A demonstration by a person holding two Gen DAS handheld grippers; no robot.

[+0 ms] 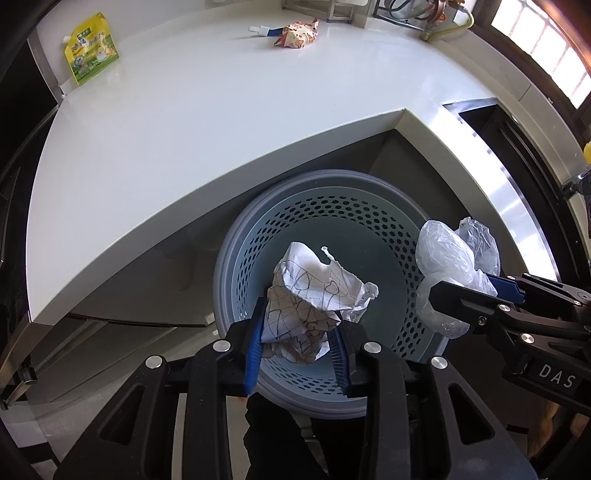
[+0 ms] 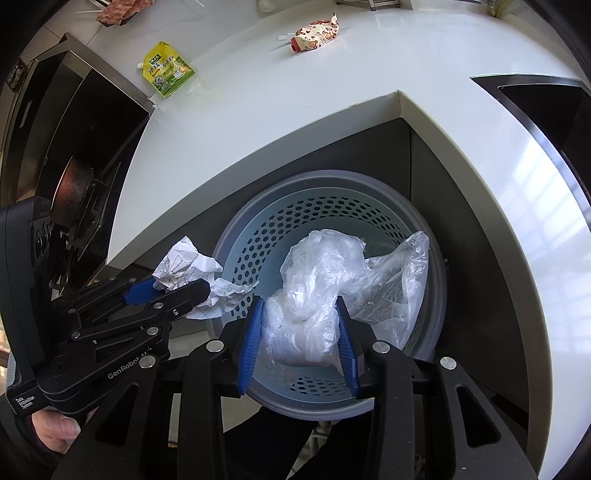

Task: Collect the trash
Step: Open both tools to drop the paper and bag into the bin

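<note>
On the far left of the white, glossy counter [image 1: 207,122] lies a flat yellow-green pouch [image 1: 91,51], its spout at the upper left corner and its long axis running away from the counter's front edge. Further right, near the back, a crinkled foil wrapper [image 1: 298,34] printed in red and brown lies with its long axis across the counter, a small white and blue scrap [image 1: 263,30] just beside its left end. Below the counter's inner corner stands a round grey-blue bin [image 1: 258,236] of smooth plastic, its wall pierced by rows of hexagonal holes, its mouth facing up. The left gripper [image 1: 299,332] points steeply down over the bin's left half, and its ribbed blue pads [image 1: 254,350] press on a crumpled paper [image 1: 314,295], white with thin dark scribbled lines, creased into a stiff, angular wad that sticks up out of the jaws above the bin's mouth. In the right wrist view a hand [image 2: 55,428] shows at the lower left edge, wrapped round the left gripper's black handle. The right gripper [image 2: 301,332] also tilts steeply down, over the bin's right half, and its blue pads [image 2: 251,343] are clamped on a clear plastic bag [image 2: 321,280], thin, wrinkled and glossy, bunched into a soft lump between the jaws with a loose flap trailing to the right towards the bin's rim. Both bundles hang above the bin, apart from each other.
</note>
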